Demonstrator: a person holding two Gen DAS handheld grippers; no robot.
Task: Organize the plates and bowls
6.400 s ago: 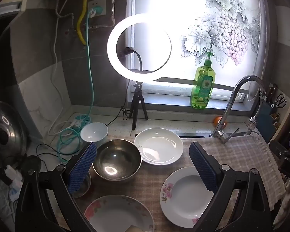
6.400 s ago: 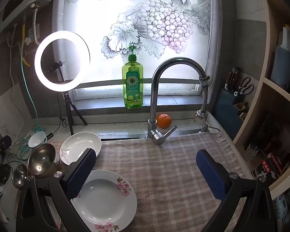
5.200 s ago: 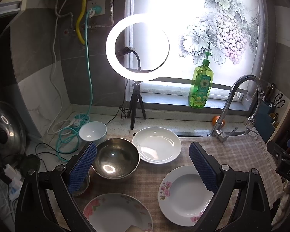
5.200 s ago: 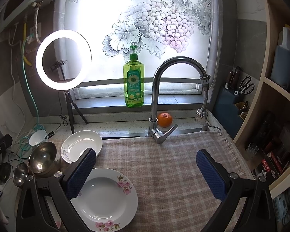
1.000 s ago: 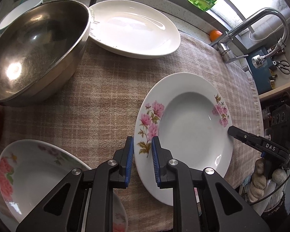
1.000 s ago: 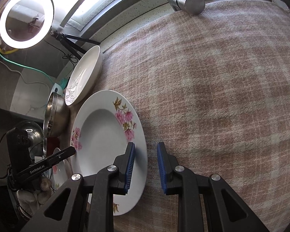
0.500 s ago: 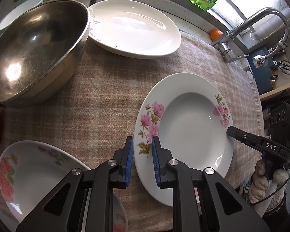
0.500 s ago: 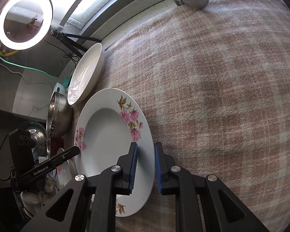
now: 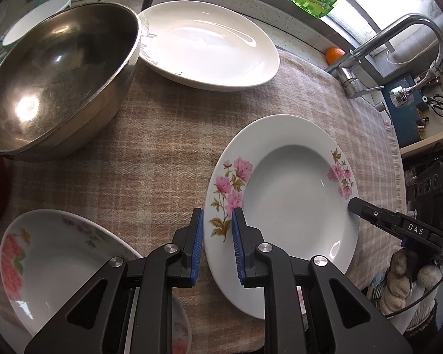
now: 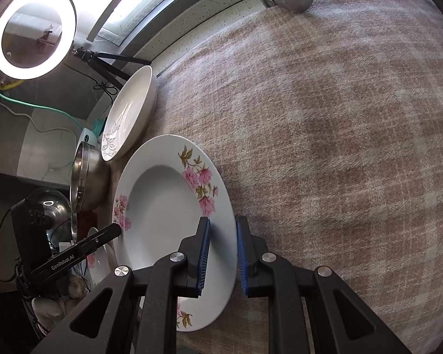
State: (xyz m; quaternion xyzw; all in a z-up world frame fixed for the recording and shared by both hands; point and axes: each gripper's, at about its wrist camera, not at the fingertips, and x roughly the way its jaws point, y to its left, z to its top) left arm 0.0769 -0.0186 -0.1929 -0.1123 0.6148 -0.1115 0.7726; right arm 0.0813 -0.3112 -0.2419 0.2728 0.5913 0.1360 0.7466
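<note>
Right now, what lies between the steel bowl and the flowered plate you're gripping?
Only bare checked cloth between steel bowl and flowered plate, seen in the left wrist view.

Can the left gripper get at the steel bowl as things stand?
Probably not right now: the left gripper is shut on the rim of the flowered plate, which the right gripper also clamps. The cloth toward the steel bowl is otherwise bare.

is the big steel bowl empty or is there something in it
Empty: the steel bowl shows only bare metal with a light glare inside, seen from the left wrist.
</note>
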